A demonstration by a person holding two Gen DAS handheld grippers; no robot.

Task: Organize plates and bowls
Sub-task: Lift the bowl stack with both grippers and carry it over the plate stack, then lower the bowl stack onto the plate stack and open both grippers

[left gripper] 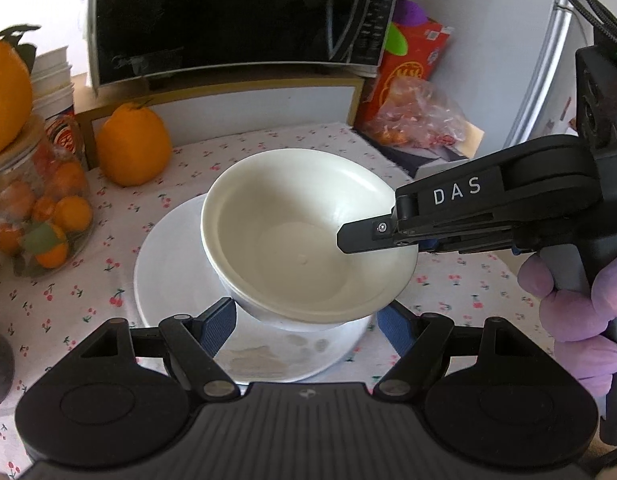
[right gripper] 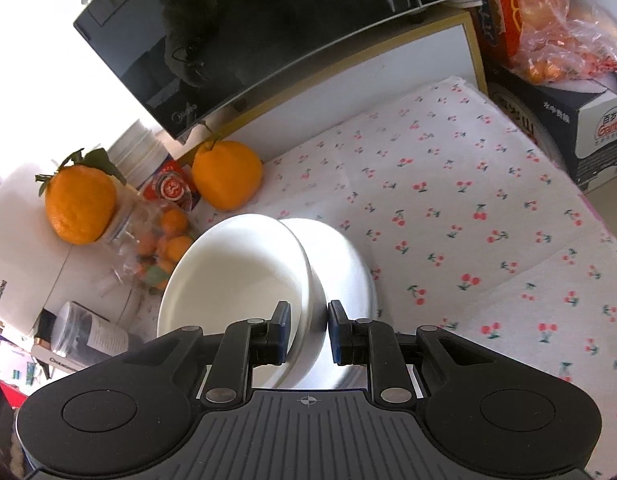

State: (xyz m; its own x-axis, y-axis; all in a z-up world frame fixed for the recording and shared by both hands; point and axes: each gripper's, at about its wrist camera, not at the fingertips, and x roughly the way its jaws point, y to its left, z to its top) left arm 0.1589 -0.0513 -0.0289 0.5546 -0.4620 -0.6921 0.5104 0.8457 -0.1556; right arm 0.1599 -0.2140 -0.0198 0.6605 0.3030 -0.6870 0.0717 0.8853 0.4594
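The right gripper [right gripper: 307,330] straddles the bowl [left gripper: 308,236] rim, fingers apart, over the plate [left gripper: 164,276]; the left gripper [left gripper: 308,328] stands open; next, withdraw.

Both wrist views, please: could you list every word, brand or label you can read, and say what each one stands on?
"DAS": right tongs, on the arm.
"Midea": microwave, on the door's lower edge; faint.
"Ganten": dark carton, on its white end; Chinese characters above it are too small.
Red box: emblem unreadable.
Microwave's control panel: print too small.
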